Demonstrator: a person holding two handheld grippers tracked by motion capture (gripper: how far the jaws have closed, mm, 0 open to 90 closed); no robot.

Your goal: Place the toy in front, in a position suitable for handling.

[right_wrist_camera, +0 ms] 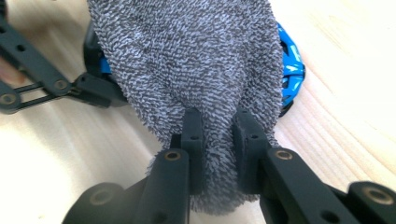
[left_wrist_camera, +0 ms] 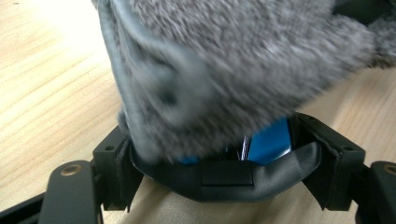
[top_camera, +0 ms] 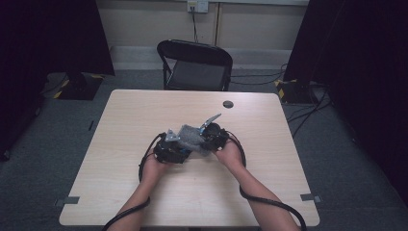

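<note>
Beyond the far edge of the table (top_camera: pixel 269 144), the high view shows a black folding chair (top_camera: pixel 196 65) pushed close, dark curtains to either side and cables on the grey floor; a small dark round disc (top_camera: pixel 228 104) lies alone on the tabletop near the far edge, well apart from the work. Nothing stands between the hands and the work. Both hands meet at mid-table, where the left gripper (top_camera: pixel 169 149) and right gripper (top_camera: pixel 214 137) flank a grey fluffy cloth (top_camera: pixel 190 136) bunched between them. Seen from the left gripper view, the cloth (left_wrist_camera: pixel 224 60) hangs directly ahead, its pile thick and soft with a smooth grey hemmed edge, draped over a blue and black object (left_wrist_camera: pixel 271 144); the left gripper (left_wrist_camera: pixel 229 175) has its jaws spread wide around the base of that object, with dark fabric bulging between them, gripping it. Seen from the right gripper view, the cloth (right_wrist_camera: pixel 187 60) shows a looped terry weave, and the right gripper (right_wrist_camera: pixel 219 140) is clenched on its lower end, the fabric pinched between the jaws; the blue object (right_wrist_camera: pixel 290 65) peeks out behind.
</note>
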